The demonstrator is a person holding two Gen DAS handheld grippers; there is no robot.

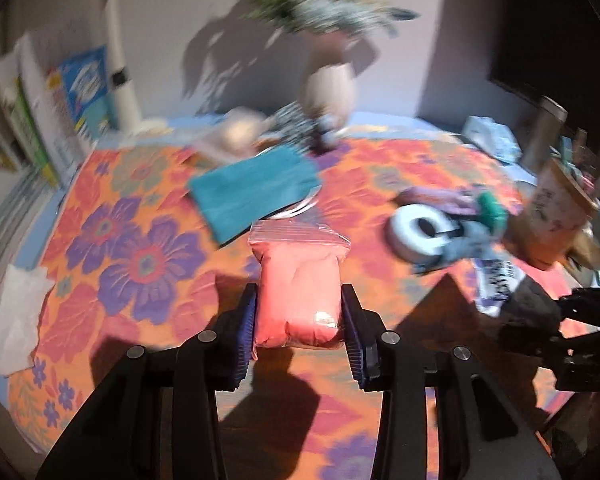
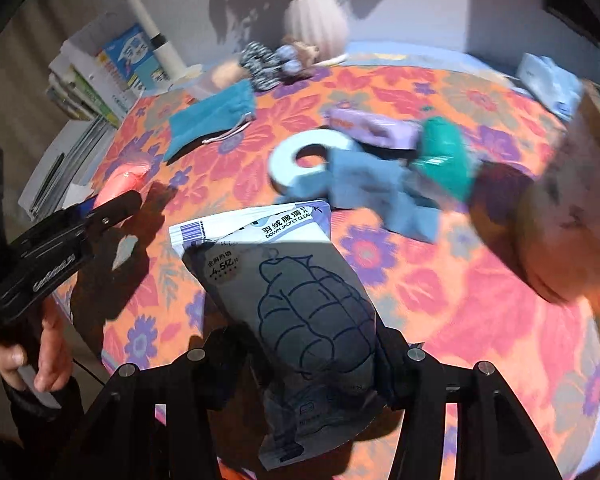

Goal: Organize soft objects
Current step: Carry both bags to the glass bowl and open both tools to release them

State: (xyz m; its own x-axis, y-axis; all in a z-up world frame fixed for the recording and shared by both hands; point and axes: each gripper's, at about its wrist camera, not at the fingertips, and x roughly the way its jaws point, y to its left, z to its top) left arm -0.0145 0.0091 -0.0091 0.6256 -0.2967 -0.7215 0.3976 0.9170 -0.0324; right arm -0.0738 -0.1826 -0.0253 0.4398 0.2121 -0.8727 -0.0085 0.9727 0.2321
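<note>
A coral-pink soft pack in a clear zip bag [image 1: 298,272] sits between the blue pads of my left gripper [image 1: 299,296], which press on both its sides; it is held just above the floral tablecloth [image 1: 140,248]. My right gripper [image 2: 310,336] is shut on a grey-white down-jacket wipes pack [image 2: 284,248], which sticks out forward over the cloth. The right wrist view shows the left gripper [image 2: 112,204] at the left with the pink pack [image 2: 126,178] in it and a hand [image 2: 40,360] on its handle. Both views are blurred.
On the cloth lie a teal drawstring pouch [image 2: 212,120], a pale blue tape roll [image 2: 304,160], a blue cloth [image 2: 372,188], a purple pack [image 2: 372,126] and a green bundle [image 2: 444,156]. A vase [image 1: 330,88] stands at the back, books [image 1: 40,120] at the left, a brown container [image 1: 556,216] at the right.
</note>
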